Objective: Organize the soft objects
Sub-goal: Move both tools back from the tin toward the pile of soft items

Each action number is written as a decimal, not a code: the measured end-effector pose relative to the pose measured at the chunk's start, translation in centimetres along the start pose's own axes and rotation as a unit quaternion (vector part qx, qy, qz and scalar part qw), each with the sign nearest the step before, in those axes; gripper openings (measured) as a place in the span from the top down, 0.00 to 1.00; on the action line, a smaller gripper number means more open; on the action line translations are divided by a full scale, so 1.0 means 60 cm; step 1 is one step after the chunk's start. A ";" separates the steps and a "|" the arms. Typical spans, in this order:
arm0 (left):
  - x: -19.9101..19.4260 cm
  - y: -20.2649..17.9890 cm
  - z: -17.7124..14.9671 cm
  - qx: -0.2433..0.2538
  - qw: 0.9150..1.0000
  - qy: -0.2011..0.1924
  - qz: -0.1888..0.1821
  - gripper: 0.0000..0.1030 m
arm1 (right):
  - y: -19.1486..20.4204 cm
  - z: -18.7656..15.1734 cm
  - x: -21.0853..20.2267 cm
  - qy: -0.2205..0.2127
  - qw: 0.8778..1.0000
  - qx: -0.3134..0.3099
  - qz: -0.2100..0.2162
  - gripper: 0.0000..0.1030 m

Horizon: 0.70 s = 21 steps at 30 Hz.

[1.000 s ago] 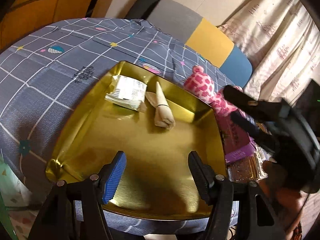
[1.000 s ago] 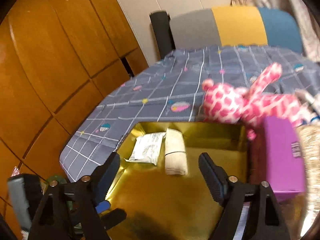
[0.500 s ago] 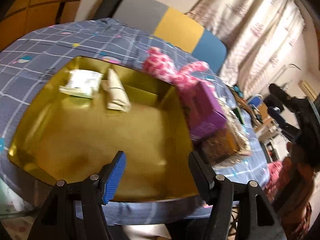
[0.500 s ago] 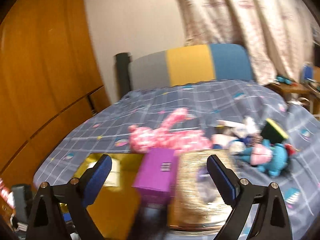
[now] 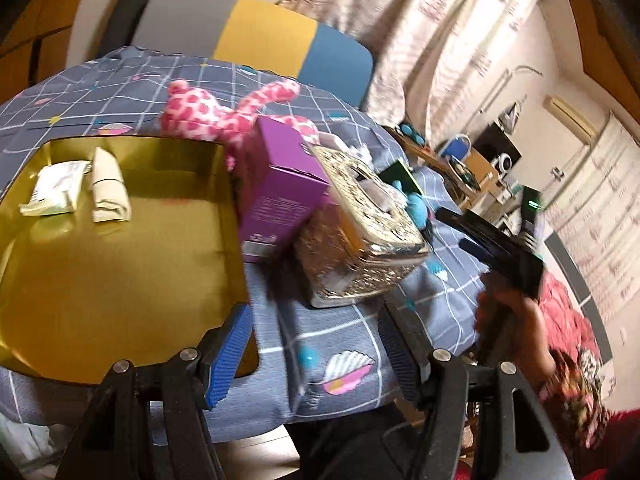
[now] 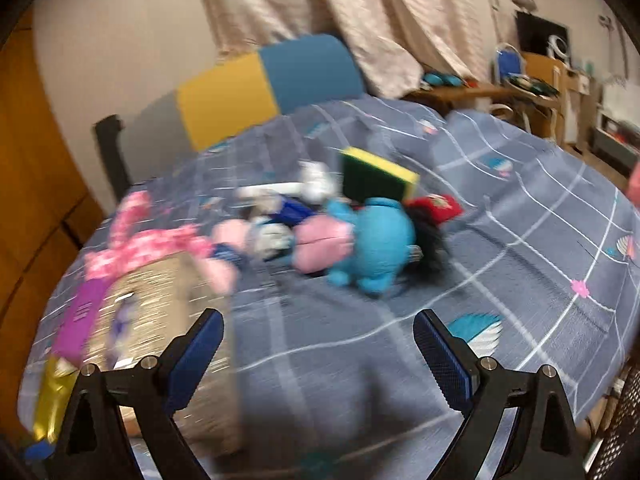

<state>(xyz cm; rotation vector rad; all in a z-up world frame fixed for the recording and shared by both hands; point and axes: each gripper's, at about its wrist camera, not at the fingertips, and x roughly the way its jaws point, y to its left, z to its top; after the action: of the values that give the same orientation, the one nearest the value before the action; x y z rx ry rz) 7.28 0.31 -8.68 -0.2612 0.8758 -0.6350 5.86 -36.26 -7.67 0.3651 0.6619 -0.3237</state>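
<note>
A gold tray (image 5: 100, 264) lies on the checked cloth and holds a white packet (image 5: 54, 188) and a rolled beige cloth (image 5: 108, 186). A pink spotted plush (image 5: 208, 118) lies behind the tray, also in the right wrist view (image 6: 144, 244). A blue and pink plush (image 6: 360, 240), a green and yellow sponge (image 6: 376, 178) and other soft items lie in a heap beyond my right gripper (image 6: 318, 354), which is open and empty. My left gripper (image 5: 316, 356) is open and empty at the tray's near right corner. The right gripper (image 5: 460, 228) also shows in the left wrist view.
A purple box (image 5: 280, 184) leans on a glittery gold tissue box (image 5: 360, 240) right of the tray. A chair back (image 5: 256, 36) with grey, yellow and blue panels stands behind the table. Curtains and a cluttered desk (image 6: 500, 84) are at the right.
Both grippers have swung to the right. The tray has slid to the left of both views, and the heap of soft toys has come into the right wrist view. Both stay open.
</note>
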 end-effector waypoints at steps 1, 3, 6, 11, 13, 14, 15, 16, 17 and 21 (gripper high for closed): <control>0.003 -0.005 -0.001 0.004 1.000 0.003 -0.001 0.36 | -0.018 0.011 0.018 0.004 1.000 0.008 -0.009 0.06; 0.011 -0.018 -0.001 0.013 1.000 0.010 -0.002 0.36 | -0.060 0.042 0.059 0.016 0.999 0.036 -0.015 0.07; 0.019 -0.031 -0.002 0.020 1.000 0.018 0.001 0.36 | -0.097 0.076 0.110 0.034 0.997 0.064 -0.017 0.16; 0.020 -0.046 0.000 0.032 0.999 0.017 0.005 0.36 | -0.112 0.095 0.171 0.063 0.996 0.064 0.022 0.48; 0.022 -0.049 0.002 0.034 0.999 0.017 0.010 0.36 | -0.104 0.088 0.165 0.066 0.995 0.063 0.037 0.55; 0.022 -0.049 0.002 0.033 0.999 0.018 0.012 0.36 | -0.095 0.081 0.154 0.064 0.995 0.057 0.042 0.56; 0.025 -0.049 0.005 0.032 0.999 0.019 0.013 0.36 | -0.088 0.073 0.142 0.063 0.995 0.055 0.050 0.57; 0.028 -0.050 0.006 0.031 0.999 0.020 0.013 0.36 | -0.079 0.062 0.125 0.063 0.994 0.055 0.069 0.58; 0.029 -0.050 0.007 0.031 0.999 0.020 0.013 0.36 | -0.073 0.054 0.114 0.064 0.993 0.056 0.082 0.60; 0.039 -0.062 0.011 0.032 0.999 0.024 0.005 0.36 | -0.053 0.011 0.069 0.078 0.987 0.057 0.126 0.59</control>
<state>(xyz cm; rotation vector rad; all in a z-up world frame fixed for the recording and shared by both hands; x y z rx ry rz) 7.40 -4.12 -8.03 -0.1842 0.9000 -0.6614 8.00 -40.10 -10.60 0.5815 0.7433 -0.0919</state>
